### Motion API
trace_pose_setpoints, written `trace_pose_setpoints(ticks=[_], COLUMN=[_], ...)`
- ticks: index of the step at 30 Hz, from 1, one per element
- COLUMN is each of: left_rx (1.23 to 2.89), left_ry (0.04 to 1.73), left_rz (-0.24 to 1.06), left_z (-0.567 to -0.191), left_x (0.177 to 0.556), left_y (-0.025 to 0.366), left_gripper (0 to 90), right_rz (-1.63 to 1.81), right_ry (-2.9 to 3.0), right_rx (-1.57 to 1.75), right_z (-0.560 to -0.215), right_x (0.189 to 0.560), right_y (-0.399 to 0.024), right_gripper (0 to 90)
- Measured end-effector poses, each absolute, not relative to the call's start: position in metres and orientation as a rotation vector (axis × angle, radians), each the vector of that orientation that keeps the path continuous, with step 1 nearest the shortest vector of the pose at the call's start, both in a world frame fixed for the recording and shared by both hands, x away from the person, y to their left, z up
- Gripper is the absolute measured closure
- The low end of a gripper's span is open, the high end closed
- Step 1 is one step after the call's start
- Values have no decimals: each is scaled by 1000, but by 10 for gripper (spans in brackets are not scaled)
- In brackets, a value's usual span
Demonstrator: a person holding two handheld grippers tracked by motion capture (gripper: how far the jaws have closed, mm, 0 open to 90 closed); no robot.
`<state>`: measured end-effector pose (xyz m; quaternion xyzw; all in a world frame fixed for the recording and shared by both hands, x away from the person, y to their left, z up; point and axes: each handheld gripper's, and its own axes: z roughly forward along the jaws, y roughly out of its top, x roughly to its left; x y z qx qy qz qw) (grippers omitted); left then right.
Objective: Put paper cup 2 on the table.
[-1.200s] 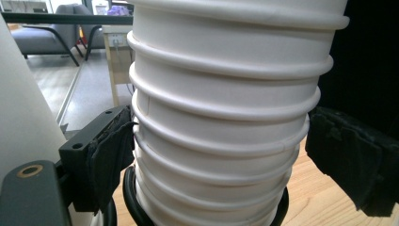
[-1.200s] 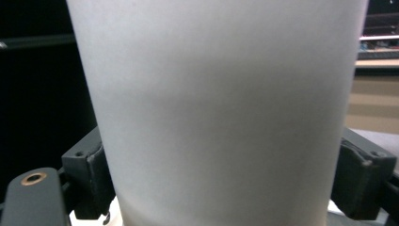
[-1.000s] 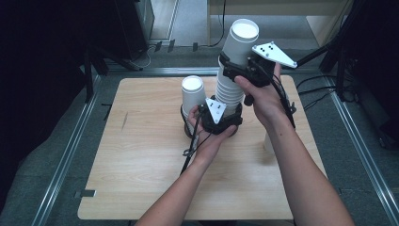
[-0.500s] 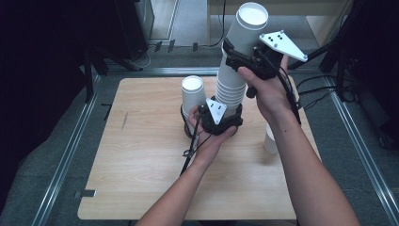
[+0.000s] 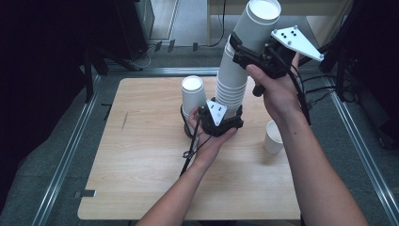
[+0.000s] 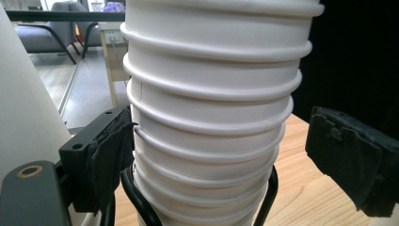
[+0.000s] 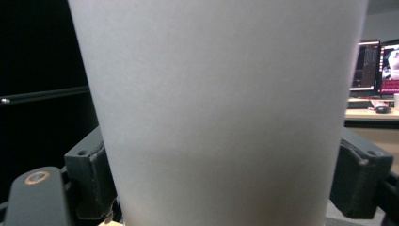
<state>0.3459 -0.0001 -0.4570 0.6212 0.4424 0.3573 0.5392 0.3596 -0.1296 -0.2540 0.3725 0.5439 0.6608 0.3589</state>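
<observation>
A tall stack of upturned white paper cups [image 5: 232, 92] [image 6: 211, 117] stands in a black wire holder [image 6: 136, 197] on the wooden table [image 5: 141, 165]. My right gripper [image 5: 244, 47] [image 7: 221, 188] is shut on the top cup [image 5: 256, 23] [image 7: 221, 108], raised and tilted above the rest of the stack. My left gripper [image 5: 229, 109] [image 6: 211, 160] sits around the stack's base. Its jaws have just been opening: one pad [image 6: 115, 155] still touches the cups, and the other pad [image 6: 348, 155] stands clear.
A second upturned white cup [image 5: 194, 96] stands just left of the stack. A single cup [image 5: 273, 136] sits upright on the table to the right, under my right forearm. Metal rails border the table.
My right hand has risen with the top cup, drawing it up out of the stack. The left hand has stayed at the stack's base.
</observation>
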Motion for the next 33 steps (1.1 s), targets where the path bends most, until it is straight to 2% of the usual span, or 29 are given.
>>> trace_pose_setpoints(ticks=[19, 21, 33], left_rx=[1496, 1503, 1534], left_ry=[1038, 1034, 1012], left_rz=[810, 794, 780], left_z=[-450, -449, -442], left_x=[325, 321, 299], left_y=[8, 9, 26], left_gripper=[73, 39, 17], right_rz=[1711, 1709, 1627], right_ry=[1389, 1389, 1421], right_rx=[929, 925, 928], right_z=[-255, -257, -291], right_x=[323, 319, 302], right_y=[-153, -156, -166], right_gripper=[133, 133, 131])
